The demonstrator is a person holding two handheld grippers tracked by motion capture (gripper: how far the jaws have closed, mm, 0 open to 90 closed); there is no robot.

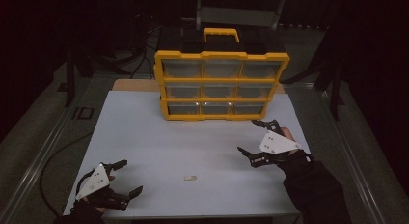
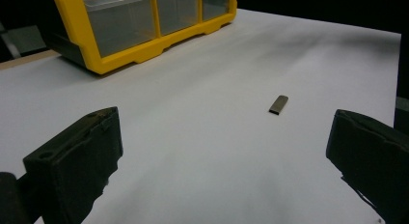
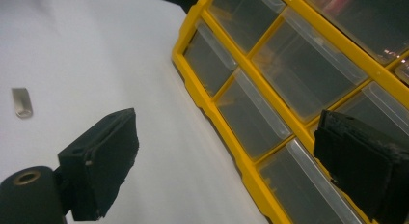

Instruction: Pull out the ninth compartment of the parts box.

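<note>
High view. A yellow drawer cabinet (image 1: 222,84) stood at the far middle of the white table (image 1: 144,137), three rows of three clear drawers, a yellow handle on top. Drawer contents were too dim to make out, and the room behind the cabinet was nearly black. A small flat metal piece (image 1: 190,177) lay on the table well in front of the cabinet, toward the near edge; its kind could not be told at that size. The left gripper (image 1: 123,176) sat near the front left corner, far from the cabinet, jaws spread wide and empty, its hand partly cut off by the frame edge. The right gripper (image 1: 252,136) was in front of the cabinet's right end, jaws also wide, nothing between them. A dark sleeve (image 1: 313,188) covered the right forearm.

Left gripper view. The two black jaws stood far apart, both cropped at the bottom. The metal piece (image 2: 278,104) lay between them farther out, well short of the cabinet (image 2: 144,21), which was cut off at the top.

Right gripper view. Jaws wide open. The cabinet (image 3: 231,137) ran tilted across the frame, close ahead, its drawers blurred. The metal piece (image 3: 22,102) lay off to the left, well apart from the cabinet.
</note>
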